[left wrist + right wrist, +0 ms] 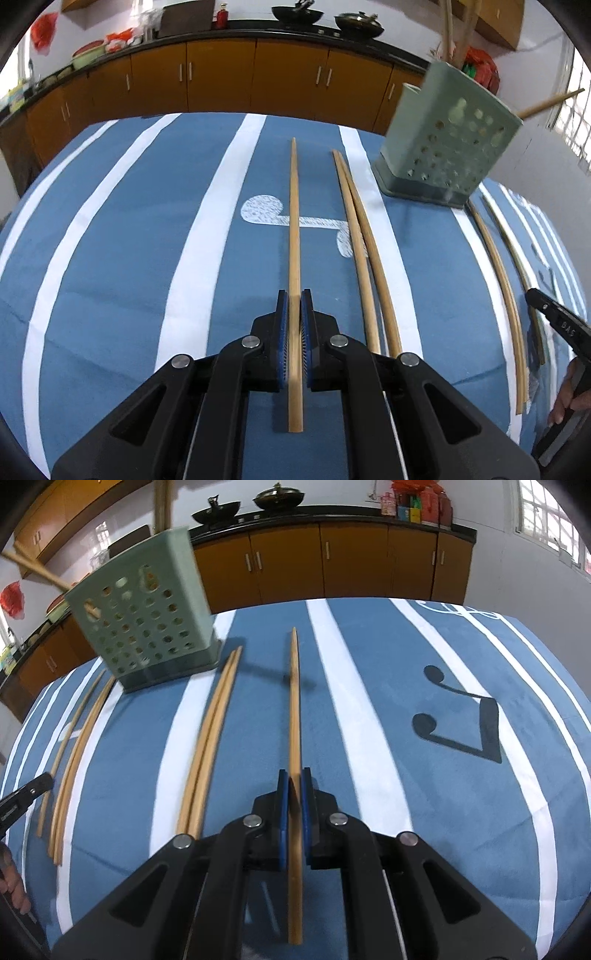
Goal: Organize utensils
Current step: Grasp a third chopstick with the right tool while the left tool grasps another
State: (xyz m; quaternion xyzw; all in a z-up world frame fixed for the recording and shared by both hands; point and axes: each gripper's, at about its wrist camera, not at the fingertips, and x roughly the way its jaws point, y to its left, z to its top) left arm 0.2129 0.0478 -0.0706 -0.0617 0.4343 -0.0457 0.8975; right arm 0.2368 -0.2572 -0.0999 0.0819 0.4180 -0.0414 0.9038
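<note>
My left gripper (294, 299) is shut on a wooden chopstick (294, 221) that points forward over the blue striped cloth. My right gripper (294, 777) is shut on another wooden chopstick (294, 709), held just above the cloth with its shadow below the tip. A green perforated utensil holder (448, 144) stands at the back right in the left view and at the back left in the right wrist view (144, 616), with chopsticks sticking out of its top. A pair of chopsticks (360, 240) lies beside the left gripper; the same pair (212, 731) lies left of the right gripper.
More loose chopsticks (498, 266) lie right of the holder's base, seen also in the right view (77, 746). The other gripper's black tip (554, 321) shows at the right edge. A kitchen counter with orange cabinets (221, 74) and woks runs behind the table.
</note>
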